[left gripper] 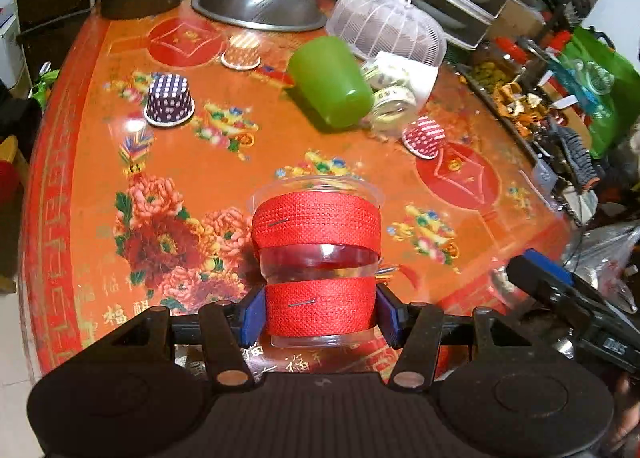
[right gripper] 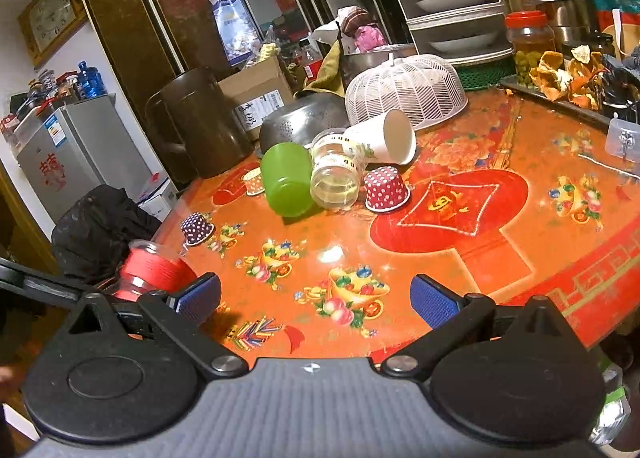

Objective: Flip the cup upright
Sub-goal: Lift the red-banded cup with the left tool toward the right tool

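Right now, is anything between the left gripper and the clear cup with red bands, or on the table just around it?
Nothing visible. The left gripper already has its blue pads on the clear cup, low on its wall. The table beside it is bare; the purple dotted cup and green cup lie farther off.

The left wrist camera sits low at the table's near edge, facing across it. The right wrist camera hovers higher, looking toward the far edge. Both share the green cup and white mesh cover.
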The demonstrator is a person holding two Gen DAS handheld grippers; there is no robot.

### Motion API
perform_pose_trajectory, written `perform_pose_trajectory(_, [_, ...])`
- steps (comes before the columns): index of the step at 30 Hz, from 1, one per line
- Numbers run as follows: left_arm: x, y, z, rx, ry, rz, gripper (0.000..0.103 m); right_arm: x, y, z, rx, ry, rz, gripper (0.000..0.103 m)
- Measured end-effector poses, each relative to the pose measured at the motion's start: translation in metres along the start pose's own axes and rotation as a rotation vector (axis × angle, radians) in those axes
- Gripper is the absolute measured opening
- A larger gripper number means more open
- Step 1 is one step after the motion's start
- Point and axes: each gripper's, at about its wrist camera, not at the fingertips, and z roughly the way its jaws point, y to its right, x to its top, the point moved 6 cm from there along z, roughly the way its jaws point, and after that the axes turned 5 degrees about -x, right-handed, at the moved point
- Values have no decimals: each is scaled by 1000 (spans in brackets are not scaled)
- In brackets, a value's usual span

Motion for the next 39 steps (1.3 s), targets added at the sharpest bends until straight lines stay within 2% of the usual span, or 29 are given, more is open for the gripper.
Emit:
perform_pose_trajectory(8, [-10,6,19,-22,-27,-22,59,-4,-2,3,-11,-23,15,102])
perform_pose_trajectory(22, [-12,8,20,-1,-32,-3,61,-5,-1,11,-9,-60,20,102])
perform_pose_trajectory(26, [-14,7,24,21,-49,5,70,-6,-3,13,-5,-69,20,102])
perform_pose_trajectory(28, [-15,7,24,19,-50,9,71,-6,-4,15,-1,-74,23,102])
perform_pose_trajectory(30, [-16,7,23,24,-49,17,78,-5,-5,16,6,-79,27,102])
perform_pose_trajectory(31, [-17,7,23,27,-45,20,82,-5,-7,17,15,-83,31,102])
perform_pose_trajectory(35, [-20,6,21,10,-43,29,82,-2,-16,24,90,-124,83,102])
perform_pose_trajectory(39, [-29,3,11,-5,-20,44,82,-1,-35,42,206,-236,165,102])
